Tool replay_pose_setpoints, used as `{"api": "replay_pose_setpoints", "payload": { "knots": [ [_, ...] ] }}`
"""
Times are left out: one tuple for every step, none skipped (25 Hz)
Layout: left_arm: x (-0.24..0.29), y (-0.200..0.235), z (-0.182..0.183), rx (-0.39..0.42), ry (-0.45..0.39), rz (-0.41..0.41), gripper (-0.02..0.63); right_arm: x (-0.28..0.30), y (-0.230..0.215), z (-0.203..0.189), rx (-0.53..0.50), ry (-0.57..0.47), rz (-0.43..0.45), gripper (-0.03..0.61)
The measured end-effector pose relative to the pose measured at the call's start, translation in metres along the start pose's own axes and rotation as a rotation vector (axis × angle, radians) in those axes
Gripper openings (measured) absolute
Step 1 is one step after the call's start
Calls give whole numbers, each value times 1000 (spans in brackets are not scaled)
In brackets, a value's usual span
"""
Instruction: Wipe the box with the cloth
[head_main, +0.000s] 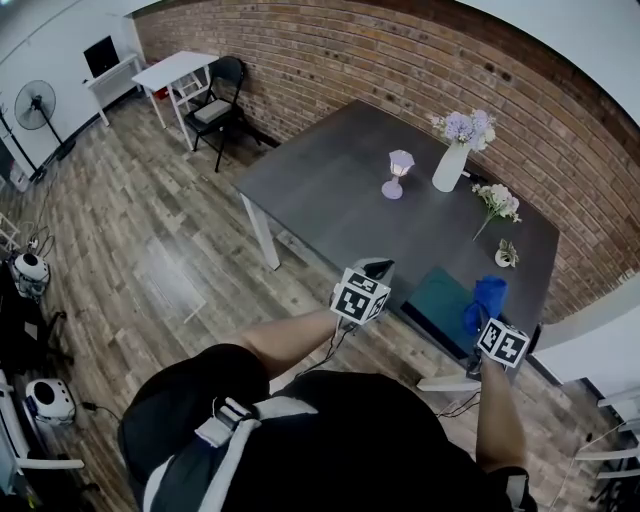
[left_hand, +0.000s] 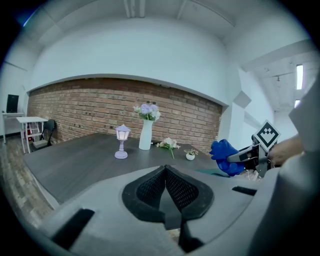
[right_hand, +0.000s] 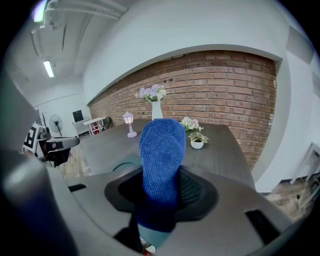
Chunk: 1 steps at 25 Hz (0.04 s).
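At the near edge of the dark table a flat green box lies, and the blue cloth hangs just beside its right end; whether the cloth touches the box, I cannot tell. I judge the task is only at its beginning: the cloth is already taken up, but no wiping shows, so the whole surface of the box is left to do. The right gripper has its jaws pressed on the lower part of the cloth, and the free part stands up in front of them. The left gripper has its jaws fully together with nothing between them, and it hovers near the left side of the box.
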<state>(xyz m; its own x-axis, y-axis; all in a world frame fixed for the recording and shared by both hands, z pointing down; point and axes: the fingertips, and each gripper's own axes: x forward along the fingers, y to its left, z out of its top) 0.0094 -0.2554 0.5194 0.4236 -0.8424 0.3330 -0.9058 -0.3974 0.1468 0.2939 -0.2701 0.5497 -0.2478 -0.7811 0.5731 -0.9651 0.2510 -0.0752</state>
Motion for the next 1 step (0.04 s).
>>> {"api": "replay_pose_setpoints", "payload": {
  "knots": [
    [0,-3,0,2,1,-5,9,-3,-2,-2,1,1,-3,150]
  ]
}}
